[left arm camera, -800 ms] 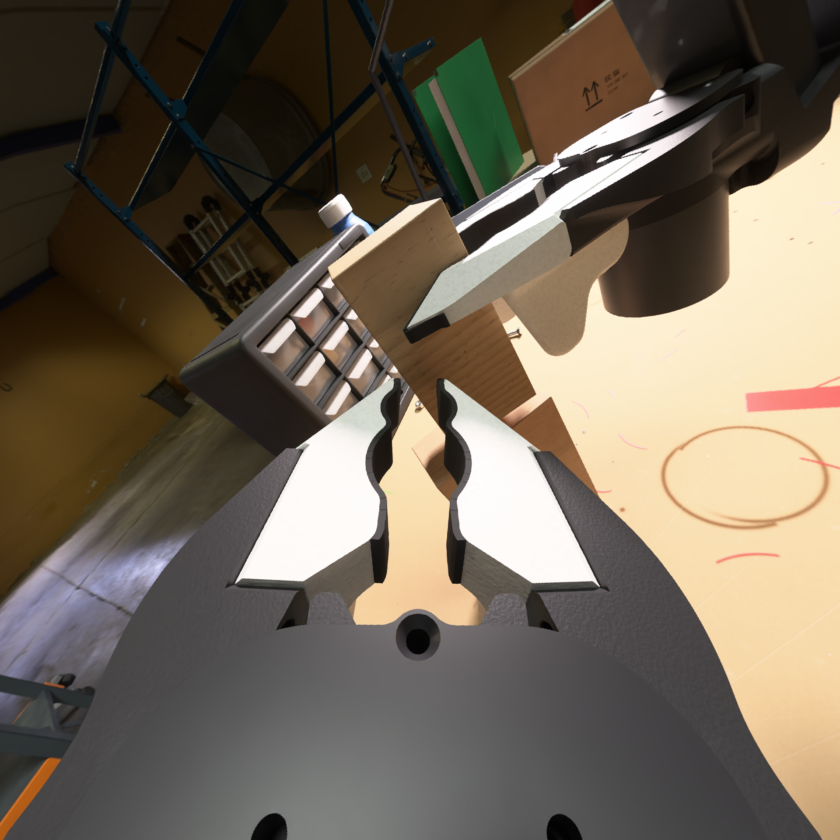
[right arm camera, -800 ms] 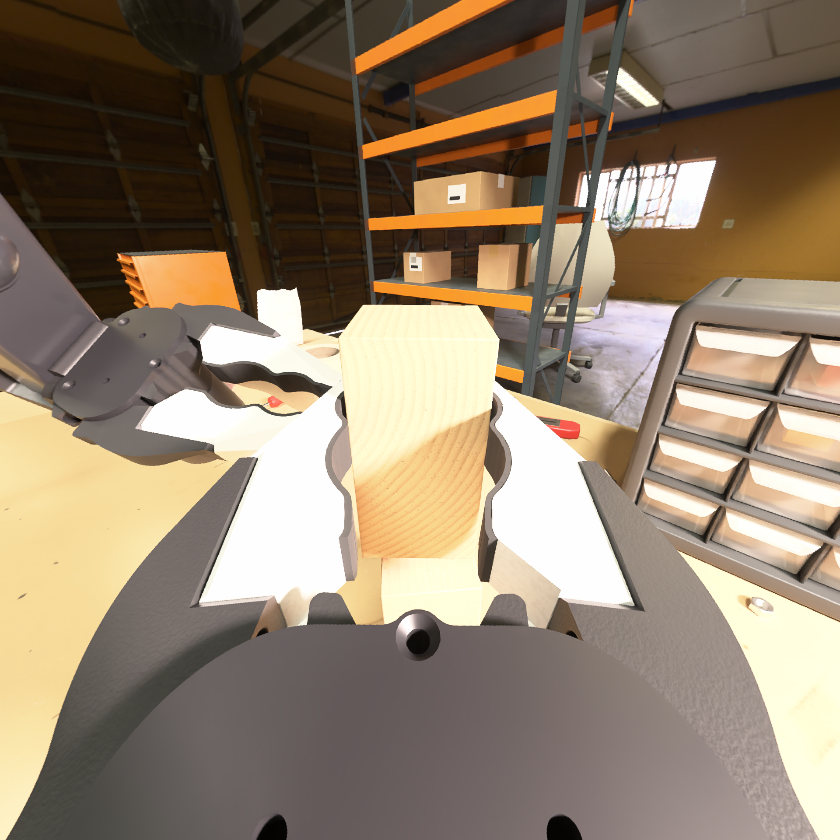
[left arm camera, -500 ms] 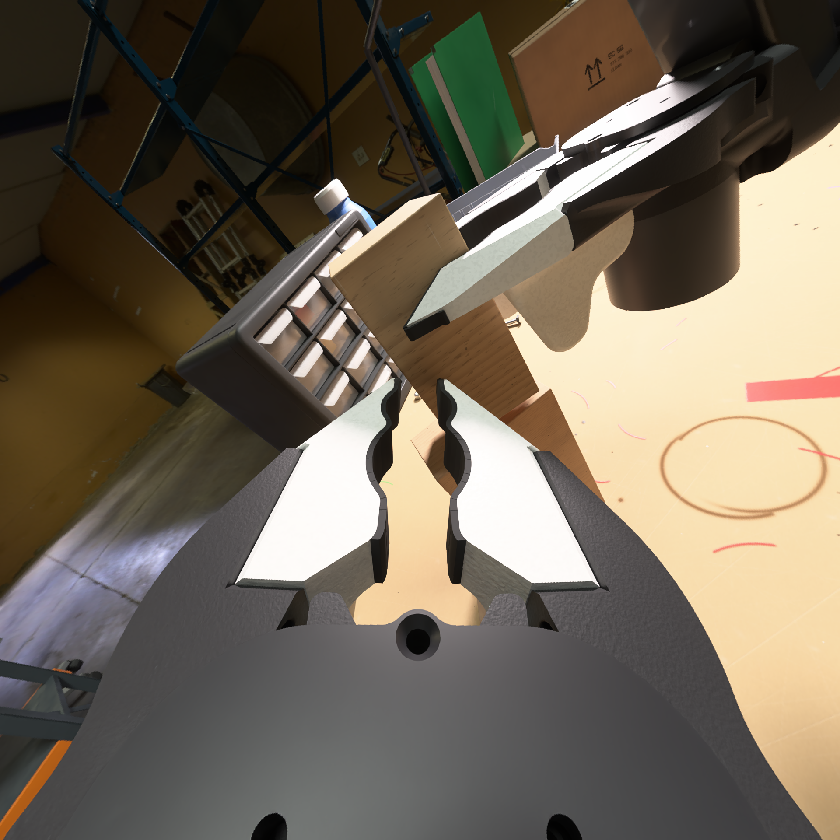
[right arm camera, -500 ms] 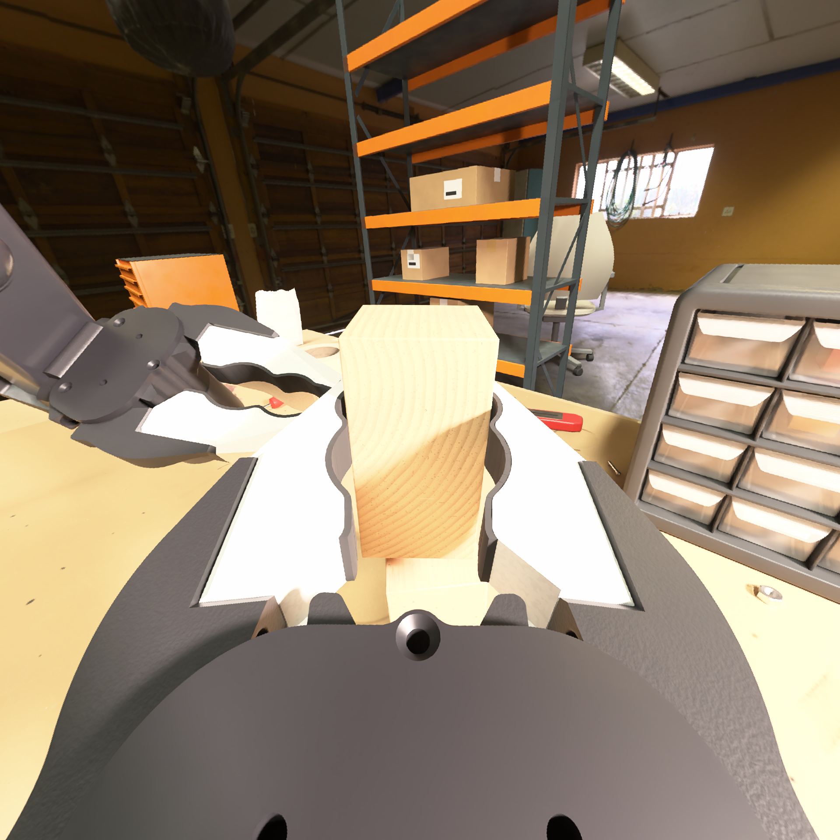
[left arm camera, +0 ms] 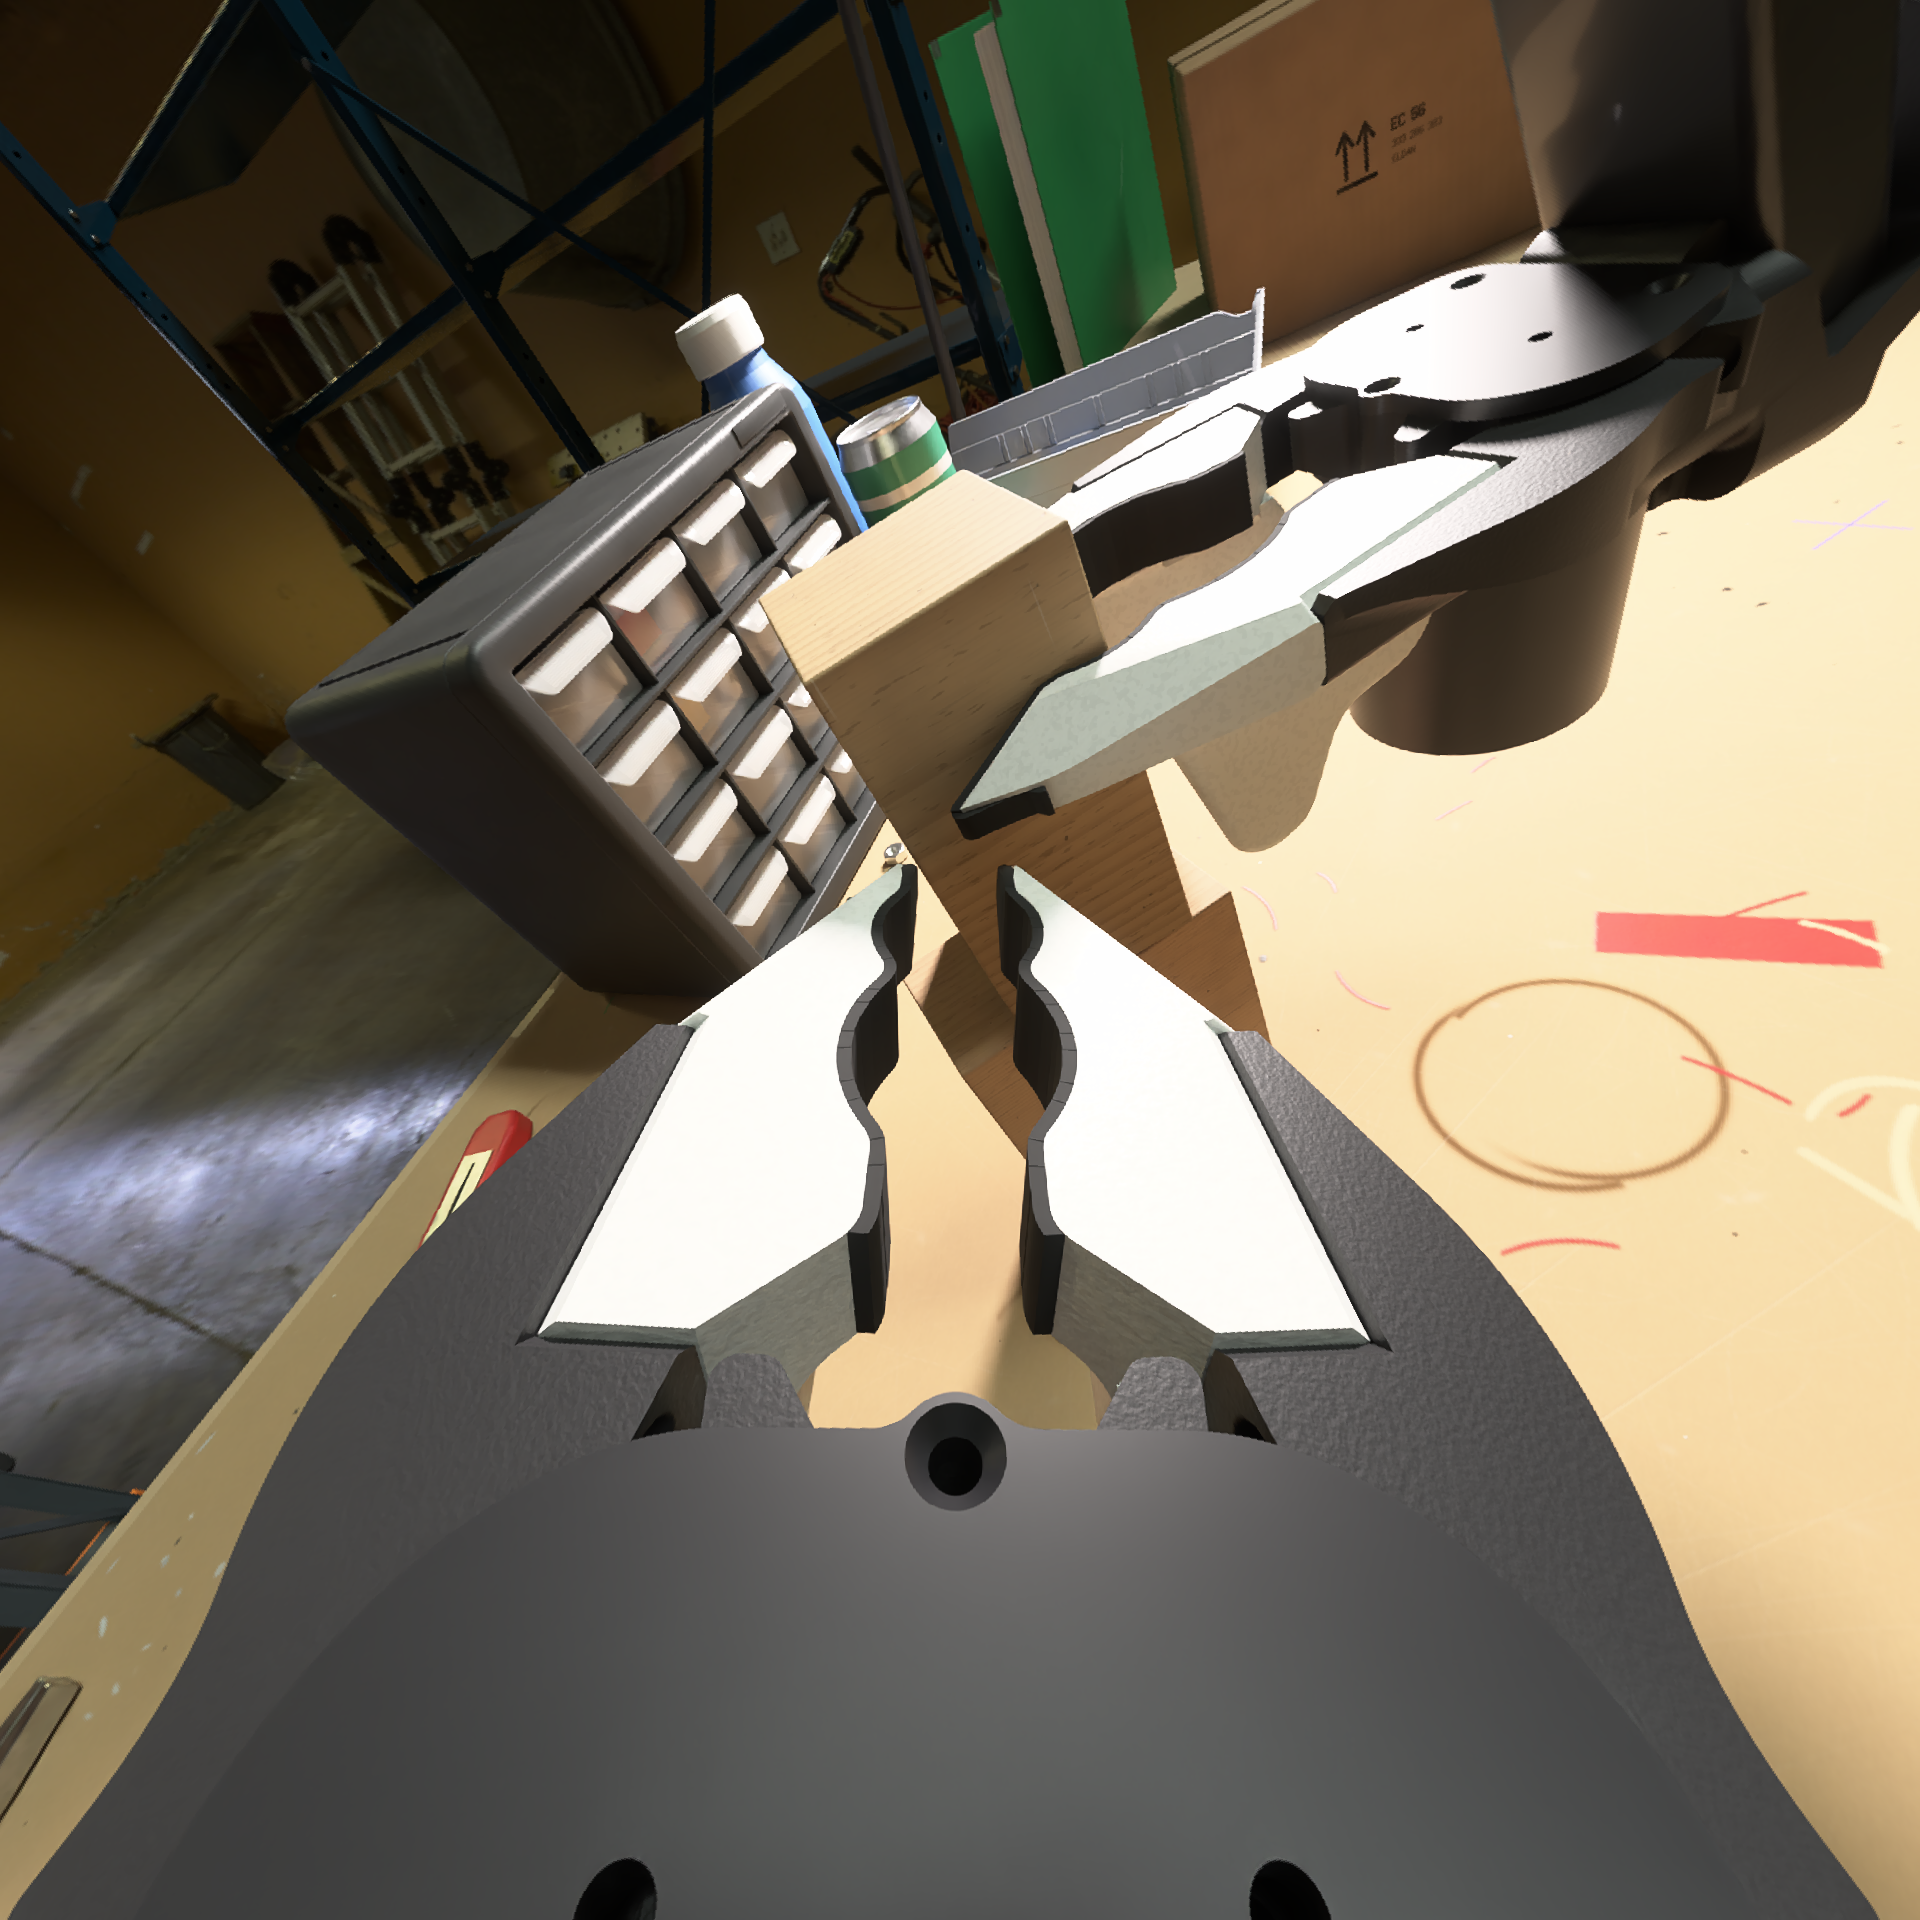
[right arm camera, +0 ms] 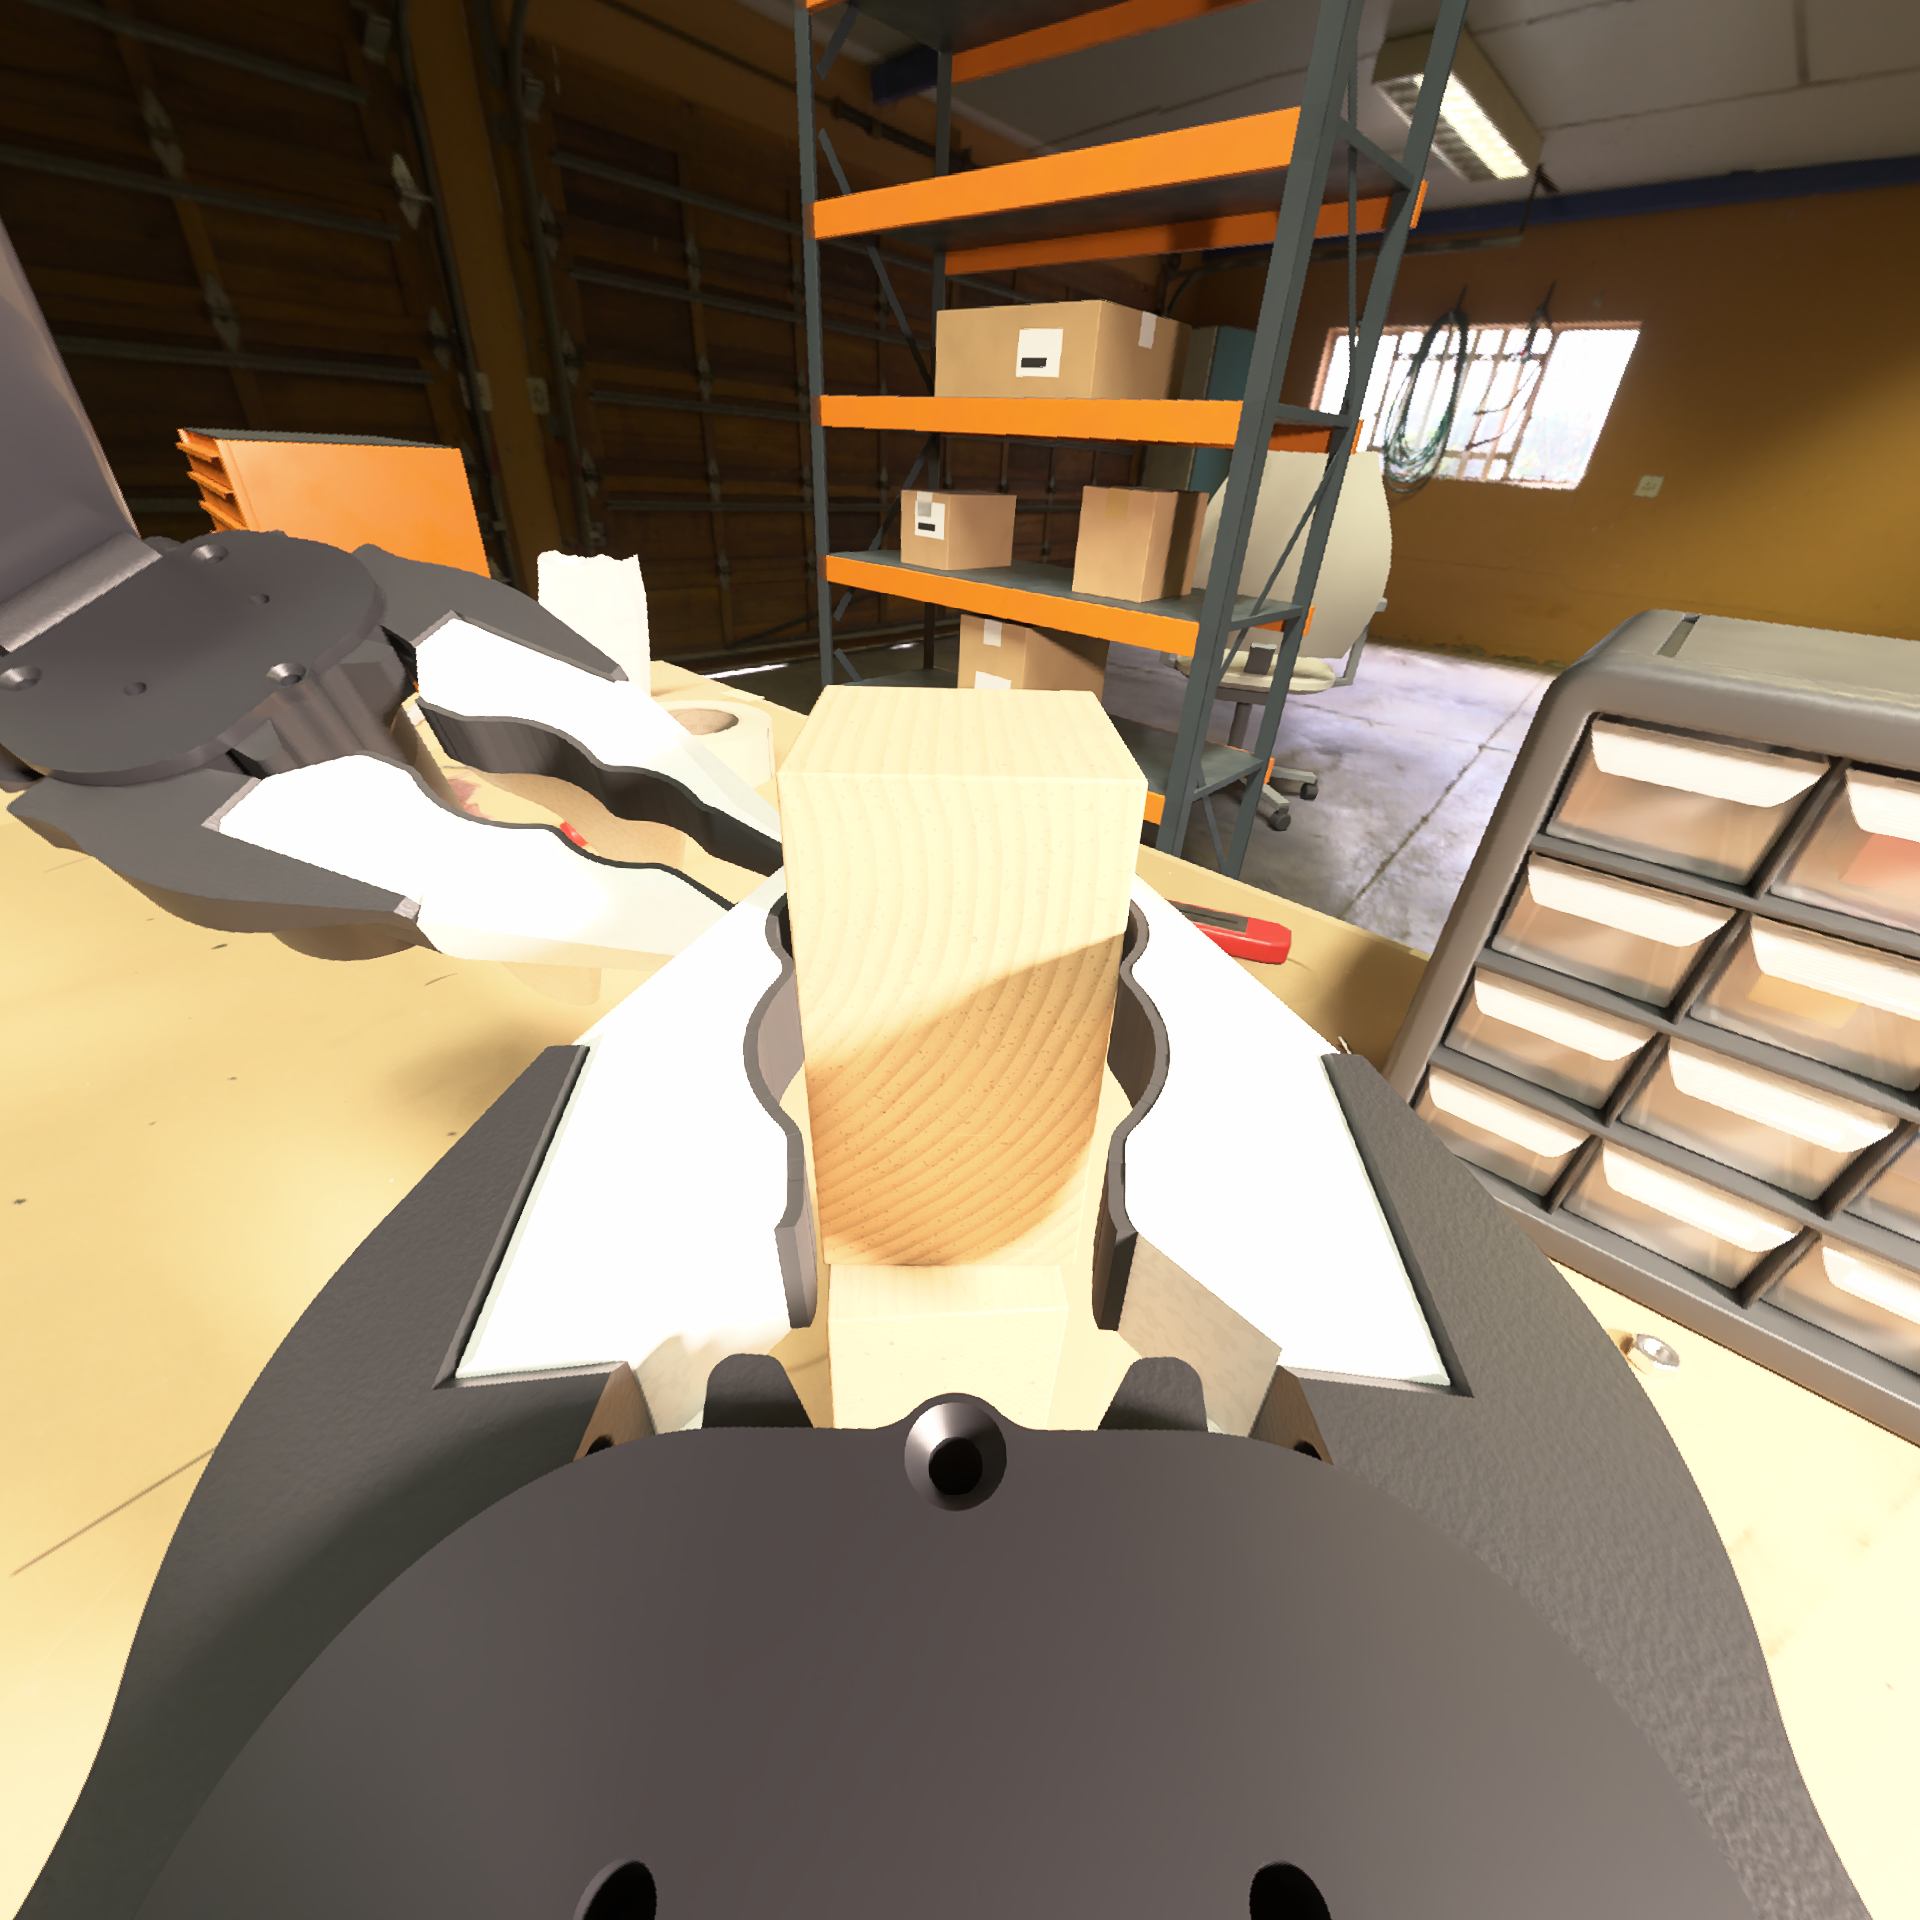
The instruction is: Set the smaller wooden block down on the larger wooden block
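Standing at the far edge of the desk [left arm camera: 1558,1403] is a grey parts cabinet [right arm camera: 1683,935] with rows of small translucent drawers; what lies in them is too blurred to tell, though one shows a faint reddish tint. Behind it in the left wrist view stand a blue bottle with a white cap [left arm camera: 743,364] and a green-banded drink can [left arm camera: 899,452], and farther back a cardboard box [left arm camera: 1351,145] and a green board [left arm camera: 1070,177] lean upright. On the orange shelving rack [right arm camera: 1049,416] across the room sit several more cardboard boxes, all shut.

The right gripper [right arm camera: 951,914] reaches in nearly level over the desk, and its white fingers [right arm camera: 1236,1132] press both sides of the smaller wooden block [right arm camera: 951,987], which stands upright between them. That block sits directly over the larger wooden block [right arm camera: 948,1340], of which only a pale face shows low between the fingers; I cannot tell whether the two are touching or a sliver apart. In the left wrist view the same pair appears tilted, the smaller wooden block [left arm camera: 935,665] above and the larger wooden block [left arm camera: 1195,966] below it on the desk, with the right gripper [left arm camera: 1029,686] clamped across the upper one.

The left gripper [left arm camera: 956,904] points at the base of the stack from close by, tilted steeply, its fingers [left arm camera: 769,1143] drawn to a narrow gap with nothing between them. A red utility knife [right arm camera: 1242,935] lies on the desk beyond the blocks, and a brown ring stain [left arm camera: 1569,1081] marks the top.
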Controlling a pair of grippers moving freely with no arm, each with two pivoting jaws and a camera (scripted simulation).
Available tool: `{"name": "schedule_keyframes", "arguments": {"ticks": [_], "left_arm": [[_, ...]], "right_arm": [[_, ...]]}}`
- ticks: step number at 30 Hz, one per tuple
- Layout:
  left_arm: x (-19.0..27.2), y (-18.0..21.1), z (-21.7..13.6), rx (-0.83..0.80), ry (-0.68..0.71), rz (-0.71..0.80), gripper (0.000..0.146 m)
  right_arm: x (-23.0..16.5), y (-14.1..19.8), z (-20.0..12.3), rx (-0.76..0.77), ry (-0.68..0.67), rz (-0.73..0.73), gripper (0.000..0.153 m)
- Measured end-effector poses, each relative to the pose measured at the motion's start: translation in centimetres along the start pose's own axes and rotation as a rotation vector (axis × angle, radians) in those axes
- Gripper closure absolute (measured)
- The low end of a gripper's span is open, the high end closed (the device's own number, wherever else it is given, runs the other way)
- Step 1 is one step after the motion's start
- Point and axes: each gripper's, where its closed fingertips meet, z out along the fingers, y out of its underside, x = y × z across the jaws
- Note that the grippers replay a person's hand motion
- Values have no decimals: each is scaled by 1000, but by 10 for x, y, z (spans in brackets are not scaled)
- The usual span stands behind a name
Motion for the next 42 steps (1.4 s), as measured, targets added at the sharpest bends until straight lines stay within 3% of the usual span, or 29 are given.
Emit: {"name": "schedule_keyframes", "arguments": {"ticks": [17, 21, 26, 29, 32, 36, 42], "left_arm": [[0, -6, -7, -20, 6, 12, 130], [-6, -2, -5, -23, 17, 22, 131], [-11, -2, -6, 32, 146, -156, 131], [-13, -19, -17, 178, 305, -305, 131], [-24, -34, -28, 319, 402, -509, 131], [-31, -41, -35, 419, 559, -768, 132], [-34, -48, -38, 550, 598, -866, 131]], "right_arm": [[-4, -2, 2, 53, -97, 133, 95], [-5, -6, 0, 90, -84, 60, 92], [4, -26, -15, 221, -74, 67, 88], [6, -33, -23, 265, -85, 44, 86], [-5, -39, -26, 286, -85, -82, 85], [-12, -39, -19, 246, 37, -237, 86], [-21, -41, -8, 237, 149, -301, 83]]}}
